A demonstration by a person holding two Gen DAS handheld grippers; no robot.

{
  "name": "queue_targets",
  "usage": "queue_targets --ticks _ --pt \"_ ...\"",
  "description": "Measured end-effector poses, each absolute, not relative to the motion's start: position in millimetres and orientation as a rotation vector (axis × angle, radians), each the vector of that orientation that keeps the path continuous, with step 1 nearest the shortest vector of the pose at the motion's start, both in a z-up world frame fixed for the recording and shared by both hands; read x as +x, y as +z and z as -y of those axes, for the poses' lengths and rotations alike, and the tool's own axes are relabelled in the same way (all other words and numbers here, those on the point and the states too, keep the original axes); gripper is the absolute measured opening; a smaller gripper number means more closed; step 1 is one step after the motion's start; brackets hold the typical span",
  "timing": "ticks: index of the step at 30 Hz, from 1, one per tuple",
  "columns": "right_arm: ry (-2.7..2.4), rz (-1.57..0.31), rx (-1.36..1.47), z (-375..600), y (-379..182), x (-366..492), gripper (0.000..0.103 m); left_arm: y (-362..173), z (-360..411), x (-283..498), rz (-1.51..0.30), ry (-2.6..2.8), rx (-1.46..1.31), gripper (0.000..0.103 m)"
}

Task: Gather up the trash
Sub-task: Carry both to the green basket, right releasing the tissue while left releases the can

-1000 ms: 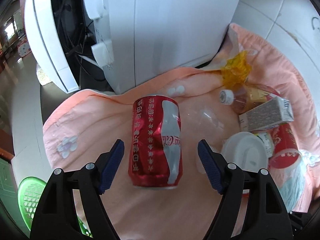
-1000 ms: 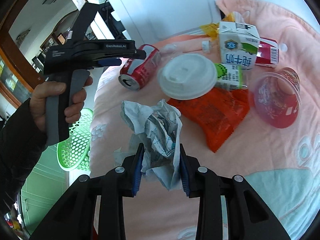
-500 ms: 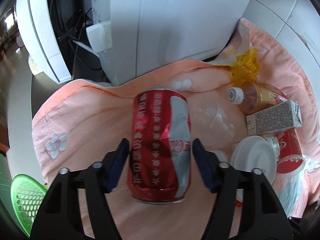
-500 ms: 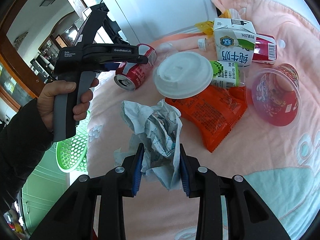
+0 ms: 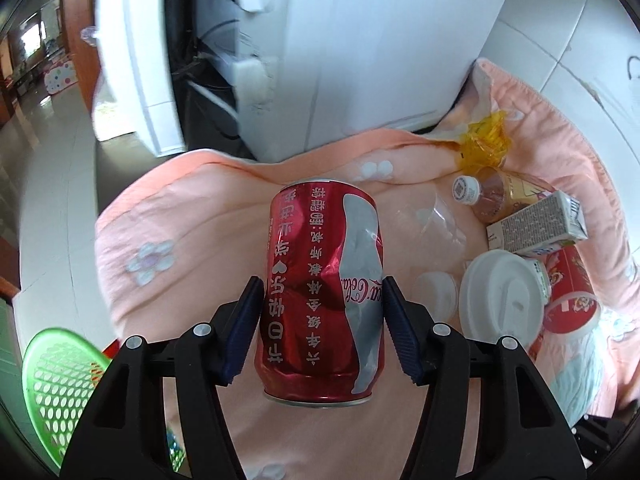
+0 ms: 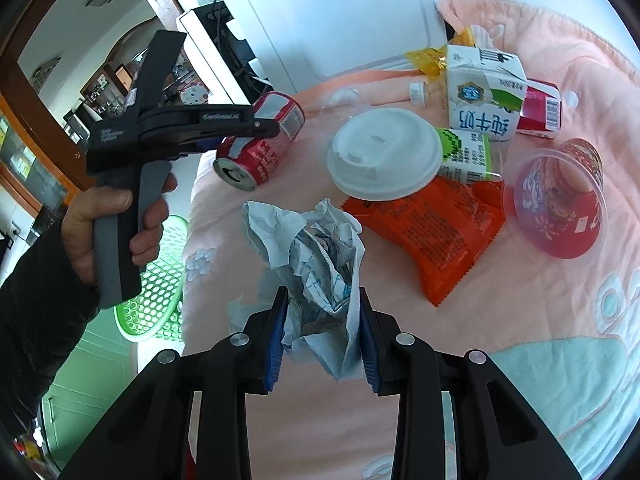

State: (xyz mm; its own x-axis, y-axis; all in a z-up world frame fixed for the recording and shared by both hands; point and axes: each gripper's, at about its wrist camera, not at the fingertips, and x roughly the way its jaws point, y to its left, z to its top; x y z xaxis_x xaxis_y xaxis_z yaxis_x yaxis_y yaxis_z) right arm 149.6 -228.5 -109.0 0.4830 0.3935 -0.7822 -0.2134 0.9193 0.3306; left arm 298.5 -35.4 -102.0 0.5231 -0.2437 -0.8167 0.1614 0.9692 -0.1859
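Note:
My left gripper (image 5: 320, 328) is shut on a dented red cola can (image 5: 322, 296), its blue pads pressed on both sides, just above the pink blanket (image 5: 192, 216). The can (image 6: 260, 140) and the left gripper (image 6: 192, 124) also show in the right wrist view. My right gripper (image 6: 320, 336) is shut on a crumpled wad of white printed paper (image 6: 316, 256). A green mesh basket (image 5: 56, 384) stands on the floor at the lower left; it also shows in the right wrist view (image 6: 156, 288).
On the blanket lie a white cup lid (image 6: 384, 152), an orange snack bag (image 6: 436, 228), a milk carton (image 6: 480, 92), a red plastic cup (image 6: 560, 204), a small bottle (image 5: 492, 196) and a yellow wrapper (image 5: 484, 144). A white appliance (image 5: 360, 48) stands behind.
My left gripper's fingers closed onto the cola can and now hold it; the view has shifted slightly. My right gripper still holds the paper wad, almost unmoved.

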Motion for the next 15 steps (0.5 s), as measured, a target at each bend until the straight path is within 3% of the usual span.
queue_targets --ticks 15 --pt "0.498 -0.996 0.120 162 -100 156 0.032 -73 -76 218 -0.874 -0.094 -0.189 0.059"
